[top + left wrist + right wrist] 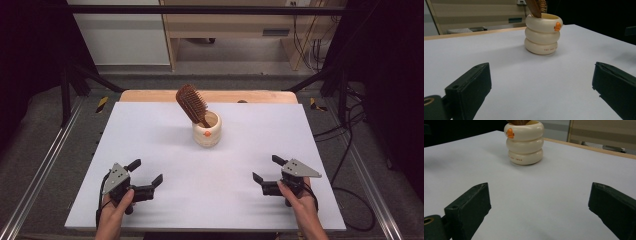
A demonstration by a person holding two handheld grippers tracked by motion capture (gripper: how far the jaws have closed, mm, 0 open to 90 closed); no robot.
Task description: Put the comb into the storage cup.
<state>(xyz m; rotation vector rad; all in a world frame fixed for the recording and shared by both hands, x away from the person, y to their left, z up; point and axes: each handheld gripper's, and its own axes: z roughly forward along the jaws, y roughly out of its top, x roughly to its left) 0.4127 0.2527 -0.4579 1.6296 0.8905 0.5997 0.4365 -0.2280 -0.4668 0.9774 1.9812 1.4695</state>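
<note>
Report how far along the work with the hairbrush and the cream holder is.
Done: the hairbrush stands tilted, handle down, in the cream holder. In hand: nothing; the left gripper and right gripper rest low near the table's near edge, jaws wide open, apart from the holder. Left: no further step is evident.

**Both grippers low, jaws wide**

The left gripper (148,171) sits in the person's left hand (116,204), jaws spread wide apart and angled inward. Well apart from it, the right gripper (268,168) mirrors that pose in the right hand (298,196), jaws equally parted, nothing between them.
</note>
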